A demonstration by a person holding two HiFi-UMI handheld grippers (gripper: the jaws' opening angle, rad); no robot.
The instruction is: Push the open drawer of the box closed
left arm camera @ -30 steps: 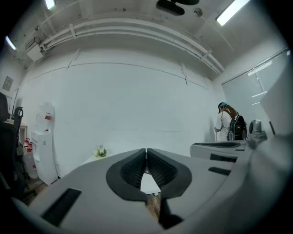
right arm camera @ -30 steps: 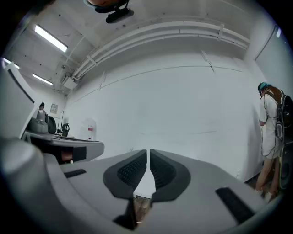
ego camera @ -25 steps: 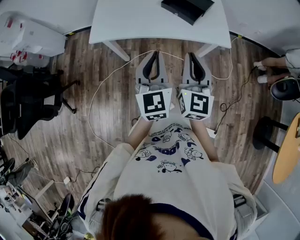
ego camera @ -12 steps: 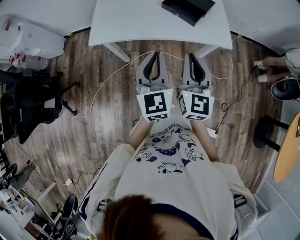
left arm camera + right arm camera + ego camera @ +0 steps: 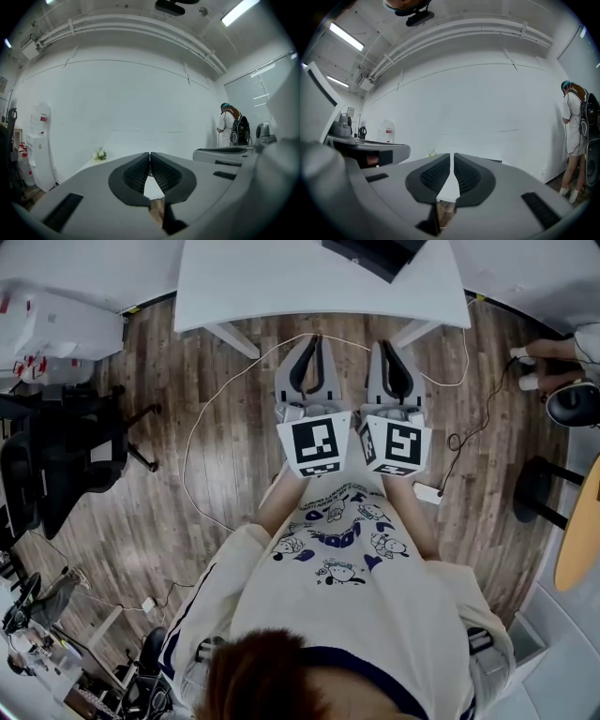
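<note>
1. White table (image 5: 281, 282) fills the top of the head view. It stands on a brown wooden floor (image 5: 234, 446).
2. A black box (image 5: 370, 254) sits on the far part of the table. The top edge of the picture cuts it off, so I cannot tell if its drawer is open.
3. The left gripper (image 5: 316, 339) and the right gripper (image 5: 384, 345) are side by side over the floor. They are near the table's front edge and well apart from the box.
4. The left gripper's jaws are closed tight. Their tips touch and hold nothing.
5. The right gripper's jaws are almost together. Only a thin slit shows, with nothing in it.
6. Both grippers point at a white wall (image 5: 140, 103). A person (image 5: 227, 126) with a backpack stands beside it.
</note>
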